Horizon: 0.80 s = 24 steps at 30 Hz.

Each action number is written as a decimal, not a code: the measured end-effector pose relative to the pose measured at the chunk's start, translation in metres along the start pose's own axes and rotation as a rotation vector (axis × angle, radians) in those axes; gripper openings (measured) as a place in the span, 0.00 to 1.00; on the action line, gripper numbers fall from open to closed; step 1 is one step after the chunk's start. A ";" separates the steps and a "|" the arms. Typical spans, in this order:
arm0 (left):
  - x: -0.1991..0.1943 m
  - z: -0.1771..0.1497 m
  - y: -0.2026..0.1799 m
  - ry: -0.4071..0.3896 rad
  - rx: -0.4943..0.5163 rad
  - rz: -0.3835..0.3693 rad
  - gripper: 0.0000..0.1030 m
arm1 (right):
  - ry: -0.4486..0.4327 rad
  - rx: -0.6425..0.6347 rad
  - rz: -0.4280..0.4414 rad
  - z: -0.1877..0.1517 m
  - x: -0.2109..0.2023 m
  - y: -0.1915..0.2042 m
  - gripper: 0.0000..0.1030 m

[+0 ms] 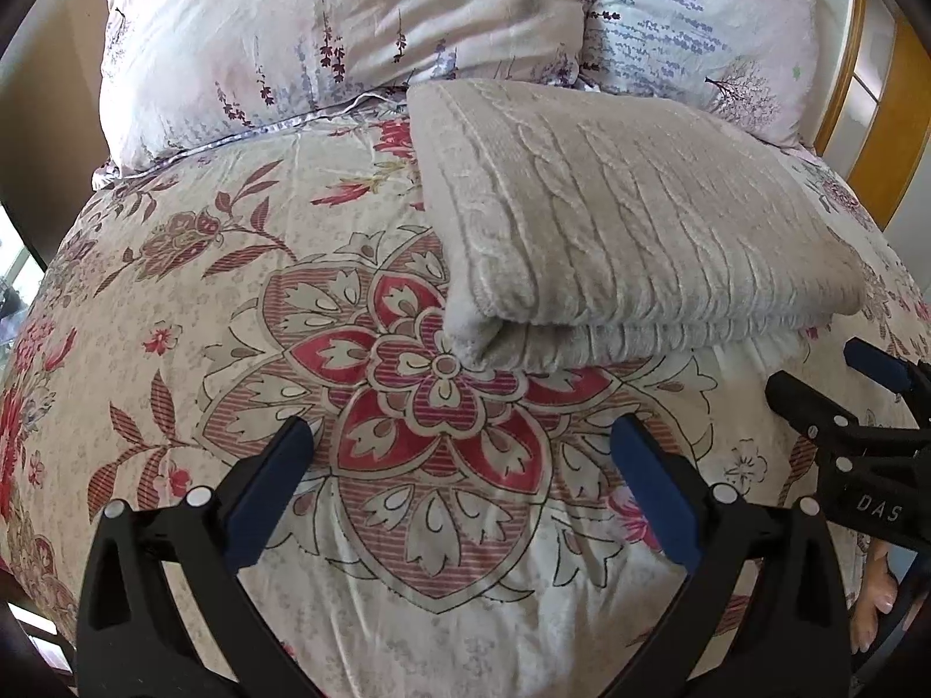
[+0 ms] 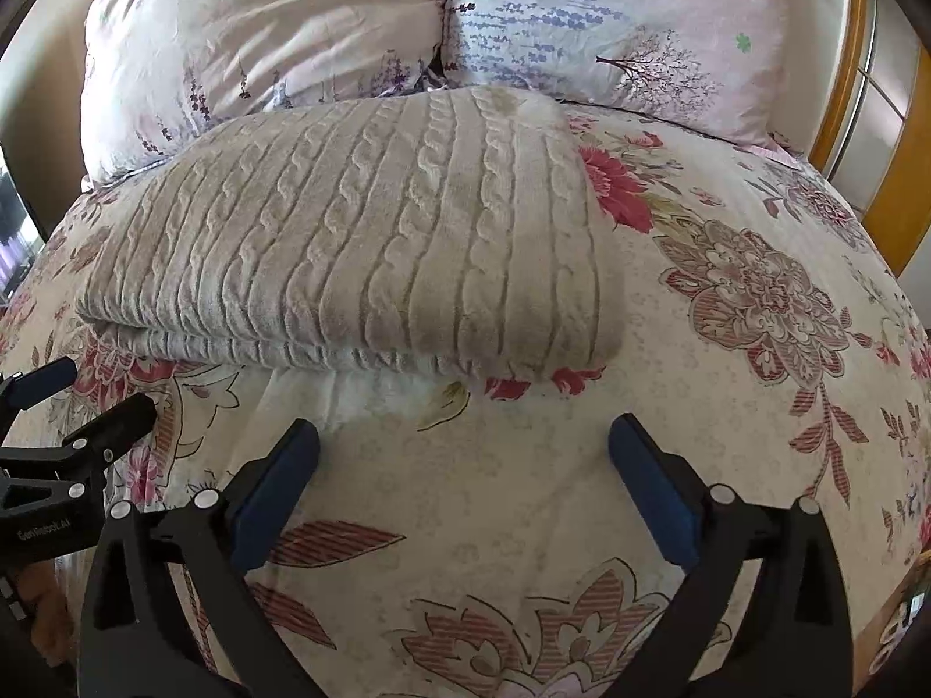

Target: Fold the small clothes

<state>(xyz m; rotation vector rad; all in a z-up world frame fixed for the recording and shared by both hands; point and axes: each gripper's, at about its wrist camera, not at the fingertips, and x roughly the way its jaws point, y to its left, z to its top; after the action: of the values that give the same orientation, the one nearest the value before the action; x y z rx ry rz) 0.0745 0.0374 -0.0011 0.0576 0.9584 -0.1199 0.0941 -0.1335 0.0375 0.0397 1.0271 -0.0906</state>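
Folded knit (image 1: 628,221) on bed (image 1: 244,314), near pillows (image 1: 326,41). Both tools (image 1: 462,436) (image 2: 464,439) beside knit, gaping wide, gripping nothing.

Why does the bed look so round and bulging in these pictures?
Left wrist view: the fisheye lens bows the floral bedspread into a dome, with dark corners. Right wrist view: same bulge; daylight falls soft on the folded knit, everything sharp.

Bright, soft daylight falls evenly over the bed (image 1: 244,302), leaving only a faint shadow under the near edge of the folded knit (image 2: 361,250), while both fisheye views bend strongly outward and darken to black at the corners, and focus stays sharp.
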 end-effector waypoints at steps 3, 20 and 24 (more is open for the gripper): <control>-0.001 -0.001 -0.001 -0.001 -0.002 0.003 0.98 | 0.001 -0.001 0.000 0.000 0.000 0.000 0.99; 0.001 0.000 0.000 0.000 0.002 0.002 0.98 | 0.003 0.007 -0.010 0.001 0.001 -0.002 0.99; 0.001 0.000 0.000 0.000 0.002 0.002 0.98 | 0.005 0.006 -0.012 0.001 0.000 -0.002 0.99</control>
<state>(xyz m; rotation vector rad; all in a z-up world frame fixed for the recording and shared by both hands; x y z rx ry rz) 0.0753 0.0375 -0.0015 0.0600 0.9585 -0.1191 0.0946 -0.1359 0.0376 0.0395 1.0319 -0.1041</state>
